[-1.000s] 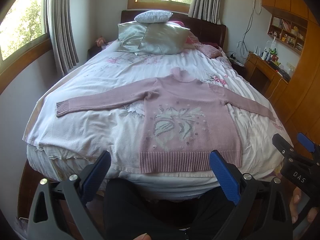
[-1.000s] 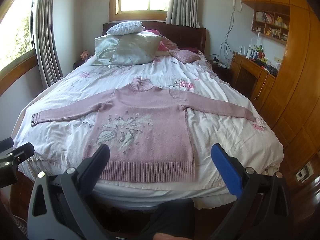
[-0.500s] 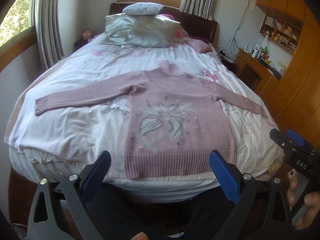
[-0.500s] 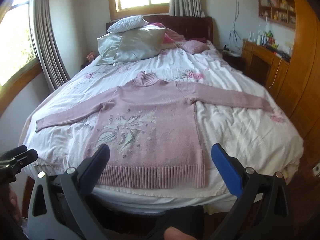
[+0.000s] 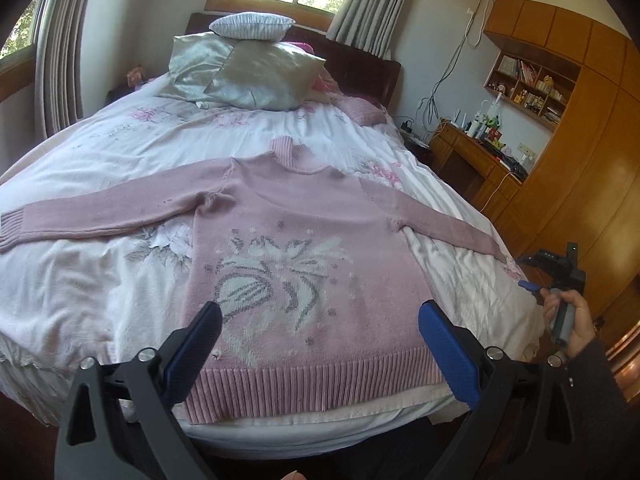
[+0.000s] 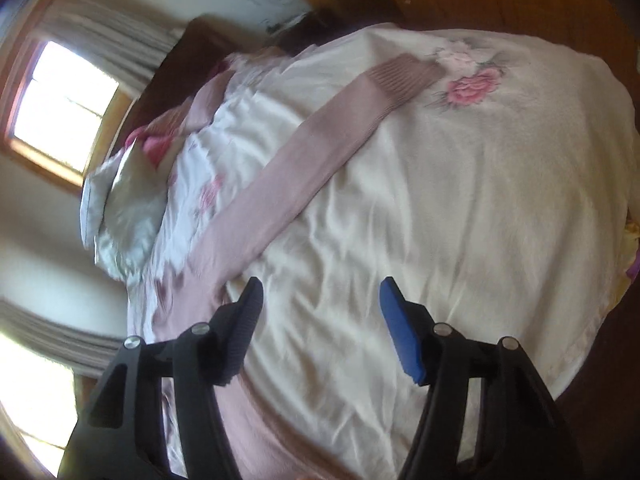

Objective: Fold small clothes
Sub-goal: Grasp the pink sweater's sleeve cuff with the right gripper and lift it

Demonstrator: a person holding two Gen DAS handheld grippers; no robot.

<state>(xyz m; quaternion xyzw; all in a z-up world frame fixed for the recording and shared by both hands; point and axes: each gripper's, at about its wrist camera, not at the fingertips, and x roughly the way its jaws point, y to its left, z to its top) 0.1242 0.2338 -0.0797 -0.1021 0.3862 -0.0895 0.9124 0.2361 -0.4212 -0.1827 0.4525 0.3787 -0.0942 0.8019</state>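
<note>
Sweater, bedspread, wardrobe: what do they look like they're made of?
Sweater: pink knit, probably wool or acrylic; ribbed hem, cuffs and collar, matte fuzzy surface, pale flower motif knitted in.
Bedspread: thin woven cloth, likely cotton; white, matte, finely creased, printed pink flowers.
Wardrobe: wood or wood veneer, orange-brown, with a glossy varnished look; solid or veneer cannot be told.

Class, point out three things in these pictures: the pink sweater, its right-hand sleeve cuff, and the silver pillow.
Sweater (image 5: 304, 216), left wrist view, on the chest above the knitted flower.
Cuff (image 6: 396, 76), right wrist view, on the ribbed end of the sleeve.
Pillow (image 5: 268, 76), left wrist view, on the middle of its front face.
</note>
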